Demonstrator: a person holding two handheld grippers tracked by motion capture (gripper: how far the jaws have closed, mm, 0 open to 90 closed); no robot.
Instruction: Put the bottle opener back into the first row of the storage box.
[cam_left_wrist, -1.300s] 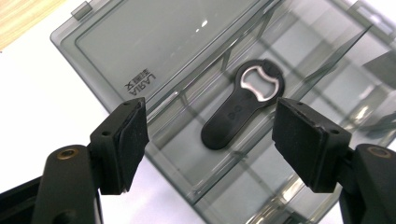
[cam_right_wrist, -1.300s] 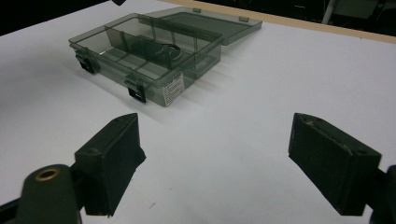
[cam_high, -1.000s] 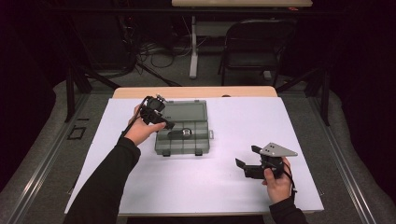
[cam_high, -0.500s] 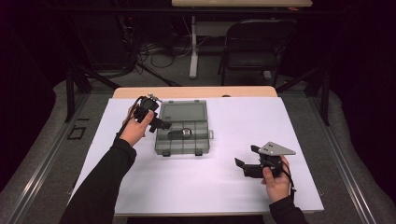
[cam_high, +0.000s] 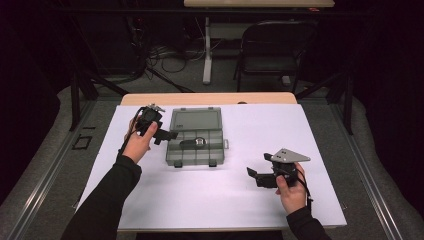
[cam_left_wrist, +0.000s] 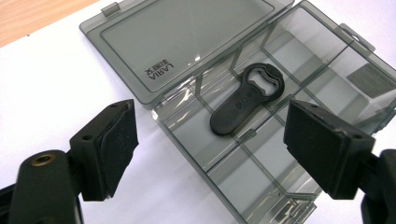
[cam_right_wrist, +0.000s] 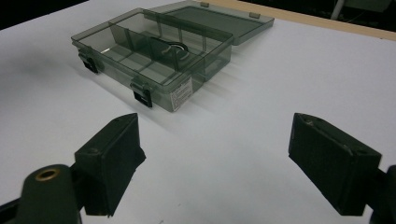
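A clear grey compartment box (cam_high: 172, 154) lies open mid-table, its lid (cam_high: 196, 120) folded flat behind it. A black bottle opener (cam_high: 193, 144) rests in one of its middle compartments, also seen from the left gripper view as the opener (cam_left_wrist: 245, 99) inside the box (cam_left_wrist: 261, 186). My left gripper (cam_high: 165, 135) hovers just left of the box, open; its jaws have just been opening and nothing is between them. My right gripper (cam_high: 254, 176) is held open over bare table at the front right, facing the box (cam_right_wrist: 198, 86) from a distance.
A white sheet (cam_high: 220, 200) covers the table, with a wooden strip (cam_high: 210, 98) at the far edge. A folding chair (cam_high: 272, 47) and cables stand on the floor beyond. The box latches (cam_right_wrist: 142, 99) face the front side.
My left gripper has drawn back to the left, off the box's left end. The opener stays in the box. The right gripper has not moved.
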